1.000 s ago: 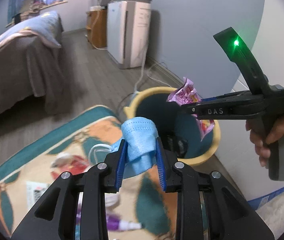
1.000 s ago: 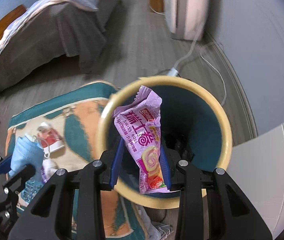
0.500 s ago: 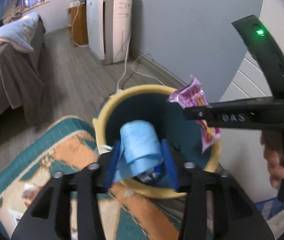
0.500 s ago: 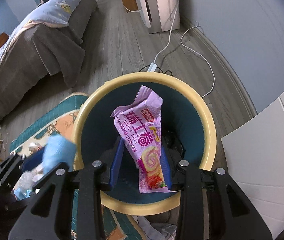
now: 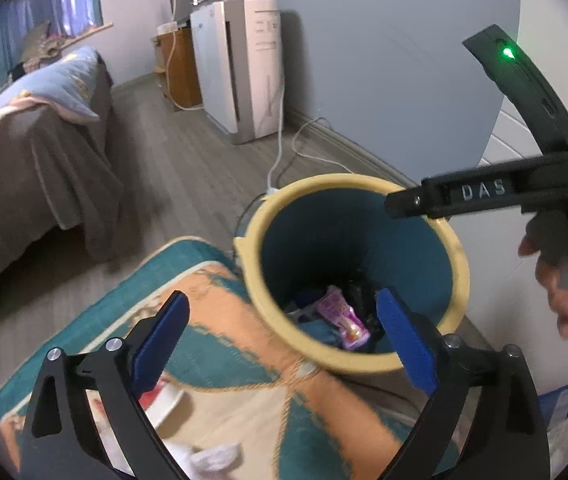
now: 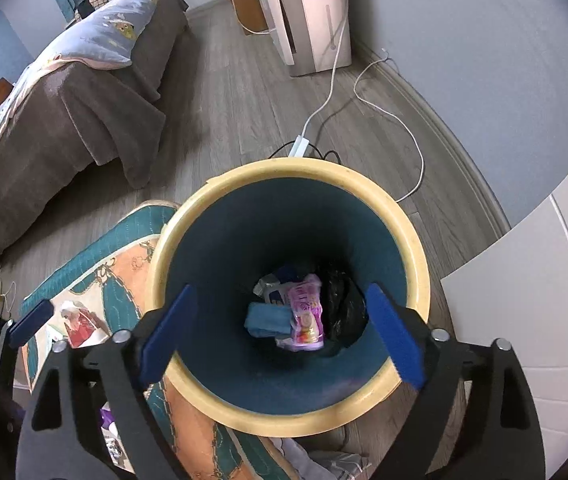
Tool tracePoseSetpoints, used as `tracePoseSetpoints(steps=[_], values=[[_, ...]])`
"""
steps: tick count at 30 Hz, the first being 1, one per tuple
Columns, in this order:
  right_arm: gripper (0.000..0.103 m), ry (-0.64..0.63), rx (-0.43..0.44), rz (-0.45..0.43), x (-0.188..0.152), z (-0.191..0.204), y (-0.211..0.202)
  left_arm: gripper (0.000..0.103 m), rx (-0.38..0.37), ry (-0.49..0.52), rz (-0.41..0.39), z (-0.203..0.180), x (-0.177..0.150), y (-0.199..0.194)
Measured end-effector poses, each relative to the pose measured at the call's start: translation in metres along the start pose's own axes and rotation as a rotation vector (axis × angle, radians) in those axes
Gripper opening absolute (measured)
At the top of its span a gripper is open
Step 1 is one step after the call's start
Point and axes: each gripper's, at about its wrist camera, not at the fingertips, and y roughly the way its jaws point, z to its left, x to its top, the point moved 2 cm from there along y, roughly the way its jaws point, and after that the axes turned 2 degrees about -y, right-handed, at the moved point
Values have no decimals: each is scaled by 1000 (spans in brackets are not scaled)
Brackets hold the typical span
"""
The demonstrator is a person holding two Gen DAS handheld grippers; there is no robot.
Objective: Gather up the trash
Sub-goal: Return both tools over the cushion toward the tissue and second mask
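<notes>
A round bin with a cream rim (image 6: 412,236) and teal inside stands on the floor by the rug; it also shows in the left wrist view (image 5: 458,256). At its bottom lie a pink Swiss-roll wrapper (image 6: 306,314), a blue face mask (image 6: 266,320) and a black bag (image 6: 344,300). The wrapper shows in the left wrist view (image 5: 344,316) too. My right gripper (image 6: 280,330) is open and empty right above the bin mouth. My left gripper (image 5: 282,338) is open and empty over the bin's near rim. The right gripper's body (image 5: 484,194) reaches over the bin from the right.
A teal and orange rug (image 5: 220,344) with scattered litter (image 6: 78,322) lies left of the bin. A bed with a brown cover (image 6: 64,108) stands at the left. A white appliance (image 5: 244,72) and white cables (image 6: 364,92) lie behind the bin. A white cabinet (image 6: 544,300) is at the right.
Both grippers opened. The blue mask left my left gripper and the pink wrapper left my right gripper; both now lie at the bottom of the bin.
</notes>
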Motion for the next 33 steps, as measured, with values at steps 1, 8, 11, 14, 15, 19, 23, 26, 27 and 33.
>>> tracePoseSetpoints(steps=[1,8,11,14,15,19,23,26,27,33], values=[[93,-7,2,-4,0,2,-2,94,6,0,-4,3,-1,-5],[97,-81,-4,-43,-1,33,-18,95,50,-44,-38,37,-13,-60],[97,-114,-9,-56,-4,51,-27,95,93,-70,-53,61,-21,-90],[97,-157,7,-76,-11,73,-37,96,148,-106,-66,88,-29,-116],[97,-180,12,-86,-14,85,-42,96,174,-118,-68,99,-33,-126],[97,-250,20,-109,-24,119,-53,96,242,-173,-68,131,-51,-153],[97,-287,45,-120,-35,149,-61,96,272,-255,-76,154,-72,-174],[97,-291,54,-120,-44,169,-62,96,284,-316,-84,169,-89,-184],[97,-293,58,-117,-47,176,-62,96,290,-330,-79,175,-96,-186],[97,-321,60,-92,-69,208,-56,96,309,-384,-34,198,-131,-185]])
